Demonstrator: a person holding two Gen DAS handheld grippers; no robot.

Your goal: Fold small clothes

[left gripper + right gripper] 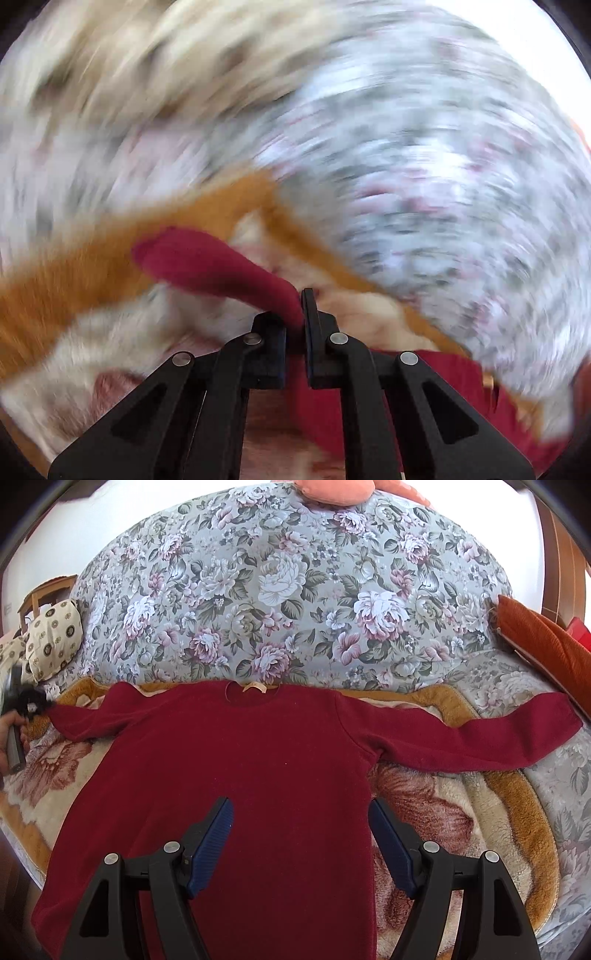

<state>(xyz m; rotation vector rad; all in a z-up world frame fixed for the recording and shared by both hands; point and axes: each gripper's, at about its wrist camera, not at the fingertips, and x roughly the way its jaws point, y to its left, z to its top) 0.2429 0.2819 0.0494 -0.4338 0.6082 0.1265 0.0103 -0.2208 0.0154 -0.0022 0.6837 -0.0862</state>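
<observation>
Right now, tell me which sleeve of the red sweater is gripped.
The sleeve at the right wrist view's left edge: the left claw is shut on its cuff. The other sleeve lies free on the blanket.

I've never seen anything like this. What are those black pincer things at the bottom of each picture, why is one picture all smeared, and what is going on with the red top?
No robot here: a person holds a pair of hand-held tongs in each hand, each with a wide-angle camera looking along its fingers. That is why black arms fill the bottom of both pictures.

The smeared picture comes from the left tongs; the blur suggests that hand is moving fast. They are shut on the cuff of one sleeve of the dark red sweater.

The sharp picture comes from the right tongs, which hang open above the sweater's body, holding nothing. The sweater lies spread on a fleecy blanket with an orange-brown border, on a floral bedspread. At that picture's left edge you can just see the left tongs at the cuff.

Folding seems barely begun.
</observation>
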